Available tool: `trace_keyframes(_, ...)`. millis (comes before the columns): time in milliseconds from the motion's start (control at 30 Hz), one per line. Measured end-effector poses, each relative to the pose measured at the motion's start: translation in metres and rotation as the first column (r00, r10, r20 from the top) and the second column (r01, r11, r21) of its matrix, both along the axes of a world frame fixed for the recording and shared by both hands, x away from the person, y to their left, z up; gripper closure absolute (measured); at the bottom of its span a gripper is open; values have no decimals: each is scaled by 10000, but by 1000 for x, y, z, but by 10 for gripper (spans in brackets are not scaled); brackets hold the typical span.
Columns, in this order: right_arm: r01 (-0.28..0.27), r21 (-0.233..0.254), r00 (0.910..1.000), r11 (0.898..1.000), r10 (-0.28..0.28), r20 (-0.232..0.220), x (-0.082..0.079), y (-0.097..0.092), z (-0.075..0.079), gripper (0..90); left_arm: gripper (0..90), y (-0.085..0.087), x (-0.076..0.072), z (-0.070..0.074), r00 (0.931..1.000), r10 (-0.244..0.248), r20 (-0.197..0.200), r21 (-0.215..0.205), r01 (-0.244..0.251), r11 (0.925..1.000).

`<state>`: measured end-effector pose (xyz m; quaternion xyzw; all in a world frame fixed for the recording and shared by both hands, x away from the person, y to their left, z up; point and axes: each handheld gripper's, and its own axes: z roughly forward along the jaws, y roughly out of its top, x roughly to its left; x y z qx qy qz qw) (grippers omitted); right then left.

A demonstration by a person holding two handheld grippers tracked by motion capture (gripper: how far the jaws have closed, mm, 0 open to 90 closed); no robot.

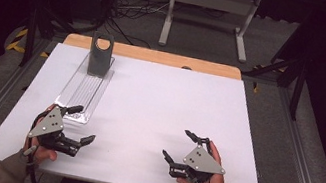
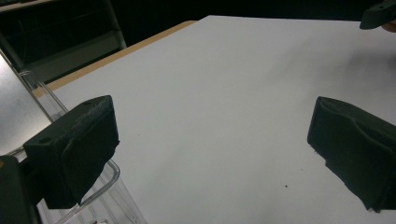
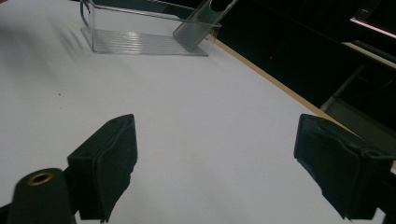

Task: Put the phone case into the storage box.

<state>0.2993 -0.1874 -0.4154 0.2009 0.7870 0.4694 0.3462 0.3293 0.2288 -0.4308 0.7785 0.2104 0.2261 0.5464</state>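
Near the counter's [image 1: 147, 114] front edge, the left gripper [image 1: 81, 125] and the right gripper [image 1: 180, 145] rest with jaws spread wide, nothing between them. The clear tray [image 1: 84, 90] lies lengthwise along the counter's left edge; its near end sits just beside the left gripper's outer jaw, outside the gap. At the tray's far end, a grey plate [image 1: 100, 55] with a round hole leans upright.

Right tool [image 3: 215, 163] gapes wide over bare white table [image 3: 201, 116]; clear tray [image 3: 140, 32] beyond holds a tilted, seemingly grey plate [image 3: 201, 23].
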Motion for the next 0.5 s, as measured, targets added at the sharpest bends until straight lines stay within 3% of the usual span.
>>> trace_keyframes(400,-22,-3,9997,10000,22,-223,3,1,-5,138,26,2,3,1,9997,-250,-41,-237,249,9994)
trace_keyframes(500,82,-146,9999,9999,-84,-96,3,1,-5,139,28,1,3,1,9995,-318,-53,-138,317,9994)
